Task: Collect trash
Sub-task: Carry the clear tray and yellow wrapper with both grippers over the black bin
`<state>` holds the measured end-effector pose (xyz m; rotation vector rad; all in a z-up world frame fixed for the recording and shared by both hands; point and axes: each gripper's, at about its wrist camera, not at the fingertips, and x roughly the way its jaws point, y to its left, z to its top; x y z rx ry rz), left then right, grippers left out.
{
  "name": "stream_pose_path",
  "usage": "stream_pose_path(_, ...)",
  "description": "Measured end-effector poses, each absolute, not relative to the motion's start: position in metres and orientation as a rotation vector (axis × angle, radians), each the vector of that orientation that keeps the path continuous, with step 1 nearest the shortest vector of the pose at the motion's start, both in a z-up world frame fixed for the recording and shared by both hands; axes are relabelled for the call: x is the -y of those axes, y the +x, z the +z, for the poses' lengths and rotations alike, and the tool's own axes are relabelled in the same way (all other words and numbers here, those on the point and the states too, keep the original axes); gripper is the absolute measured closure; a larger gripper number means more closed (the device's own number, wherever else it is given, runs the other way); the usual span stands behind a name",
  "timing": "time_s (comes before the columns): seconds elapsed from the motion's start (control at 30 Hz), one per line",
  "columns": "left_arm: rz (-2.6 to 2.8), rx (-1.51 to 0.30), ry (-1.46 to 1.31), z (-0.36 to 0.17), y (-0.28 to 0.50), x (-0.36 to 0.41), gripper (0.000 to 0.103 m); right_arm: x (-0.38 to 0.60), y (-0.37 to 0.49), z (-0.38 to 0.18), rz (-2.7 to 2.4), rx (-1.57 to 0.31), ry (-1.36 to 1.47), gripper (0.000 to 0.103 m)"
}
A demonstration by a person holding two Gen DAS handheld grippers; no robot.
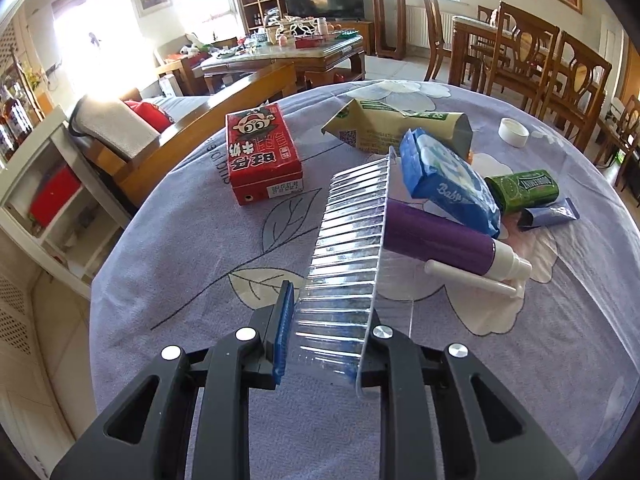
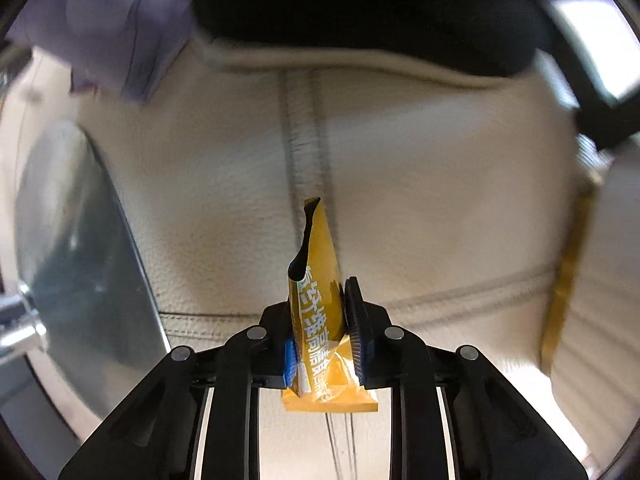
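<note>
Two tongs, both mine: left tongs (image 1: 326, 340) clamped on clear ribbed tray (image 1: 348, 248); right tongs (image 2: 322, 340) clamped on yellow Chinese-lettered sachet (image 2: 316, 288); blue "Baby" wipes pack (image 1: 448, 176) on tabletop (image 1: 180, 248).

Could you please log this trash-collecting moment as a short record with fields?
left gripper: shut on clear ridged plastic tray, tilted on edge
right gripper: shut on yellow sachet, over a beige stitched surface
table: red carton, green-beige carton, blue wipes pack, purple spray bottle, green tin, white cap
</note>
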<state>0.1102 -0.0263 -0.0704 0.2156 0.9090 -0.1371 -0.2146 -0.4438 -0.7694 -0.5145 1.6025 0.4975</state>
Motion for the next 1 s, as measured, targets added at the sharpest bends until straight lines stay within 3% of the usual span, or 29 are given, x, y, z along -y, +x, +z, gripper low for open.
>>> stream_pose_path(0.33, -0.235, -0.905, 0.184, -0.067, 0.106, 0.024, 0.085, 0.539, -0.270, -0.619, 0.238, -1.494, -0.419, 0.082)
stream_pose_path(0.6, -0.339, -0.788, 0.104, -0.047, 0.079, 0.024, 0.085, 0.589, -0.351, -0.496, -0.014, -1.418, -0.423, 0.082)
stream_pose_path(1.0, -0.447, -0.635, 0.017, -0.007, 0.047, 0.008, 0.085, 0.659, -0.390, -0.243, -0.433, -0.932, -0.169, 0.082)
